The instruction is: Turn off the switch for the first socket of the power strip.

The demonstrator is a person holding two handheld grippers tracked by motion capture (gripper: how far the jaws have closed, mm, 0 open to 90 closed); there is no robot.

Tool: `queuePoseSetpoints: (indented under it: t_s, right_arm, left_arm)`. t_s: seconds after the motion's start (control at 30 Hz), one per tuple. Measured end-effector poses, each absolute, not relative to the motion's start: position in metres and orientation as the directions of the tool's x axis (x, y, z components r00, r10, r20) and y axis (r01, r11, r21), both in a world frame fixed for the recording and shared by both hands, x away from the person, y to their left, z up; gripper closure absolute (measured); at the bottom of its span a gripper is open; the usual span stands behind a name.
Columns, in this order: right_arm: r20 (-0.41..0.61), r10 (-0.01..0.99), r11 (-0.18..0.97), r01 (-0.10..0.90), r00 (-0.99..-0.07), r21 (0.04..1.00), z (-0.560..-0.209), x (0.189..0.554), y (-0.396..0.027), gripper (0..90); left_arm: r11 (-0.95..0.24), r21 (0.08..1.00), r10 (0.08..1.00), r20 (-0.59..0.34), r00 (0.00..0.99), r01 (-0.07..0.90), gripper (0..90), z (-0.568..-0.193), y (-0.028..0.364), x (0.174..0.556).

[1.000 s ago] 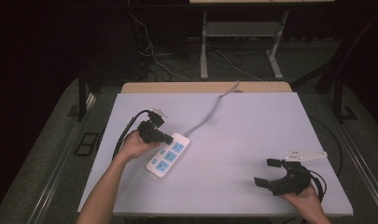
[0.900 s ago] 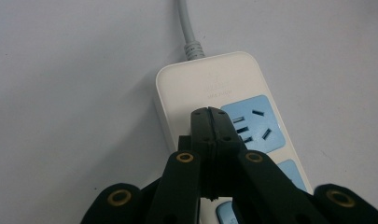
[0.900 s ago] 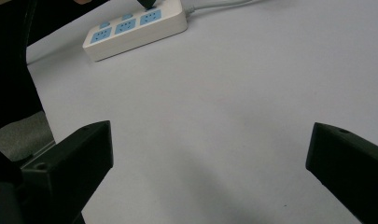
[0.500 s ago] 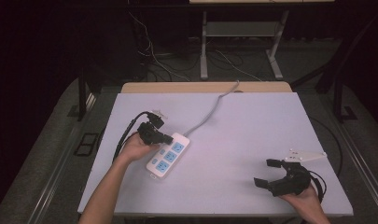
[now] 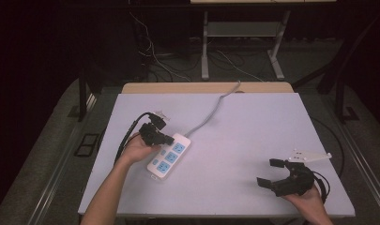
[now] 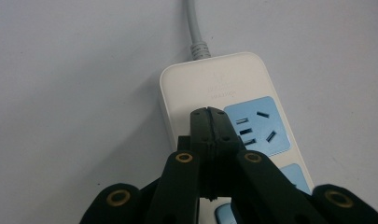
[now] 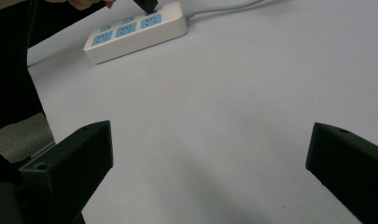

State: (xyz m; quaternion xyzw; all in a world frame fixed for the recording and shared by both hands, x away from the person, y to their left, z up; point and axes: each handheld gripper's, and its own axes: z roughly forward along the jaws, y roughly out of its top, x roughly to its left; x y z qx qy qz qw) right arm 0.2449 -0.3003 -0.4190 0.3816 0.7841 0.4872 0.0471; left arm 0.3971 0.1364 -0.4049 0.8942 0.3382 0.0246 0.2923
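Dark room; pale table (image 5: 234, 140). White power strip (image 5: 169, 156) lies at nine o'clock, nothing plugged in. Left gripper (image 6: 209, 116), jaws clenched empty, tips over its cord end. Right gripper (image 5: 275, 174), five o'clock, spread wide, idle. No progress evident.

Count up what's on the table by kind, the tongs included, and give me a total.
Power strip: 1
Tongs: 2, left and right
Total: 3
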Motion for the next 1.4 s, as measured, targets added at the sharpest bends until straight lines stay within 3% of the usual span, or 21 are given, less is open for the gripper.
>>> queuePoseSetpoints:
  t_s: [0.1,1.0,1.03,1.3,1.4]
  right_arm:
    - [0.3,0.642,0.23,0.551,-0.705,0.802,-0.418,0.245,-0.301,0.4]
    - [0.302,0.643,0.23,0.554,-0.704,0.8,-0.419,0.246,-0.301,0.4]
    - [0.303,0.642,0.23,0.554,-0.704,0.8,-0.419,0.246,-0.3,0.4]
    - [0.305,0.641,0.228,0.554,-0.704,0.801,-0.419,0.246,-0.3,0.5]
    - [0.306,0.643,0.226,0.555,-0.702,0.8,-0.419,0.246,-0.3,0.5]
  left_arm:
    - [-0.599,0.554,0.627,-0.124,0.769,0.578,89.5,-0.397,0.138,0.397]
    - [-0.455,0.675,0.683,-0.154,0.714,0.581,88.6,-0.355,0.177,0.378]
    - [-0.444,0.684,0.682,-0.162,0.713,0.579,81.9,-0.352,0.179,0.376]
    - [-0.396,0.725,0.685,-0.176,0.707,0.564,64.0,-0.341,0.188,0.36]
    - [-0.383,0.736,0.694,-0.169,0.7,0.558,51.2,-0.338,0.189,0.354]
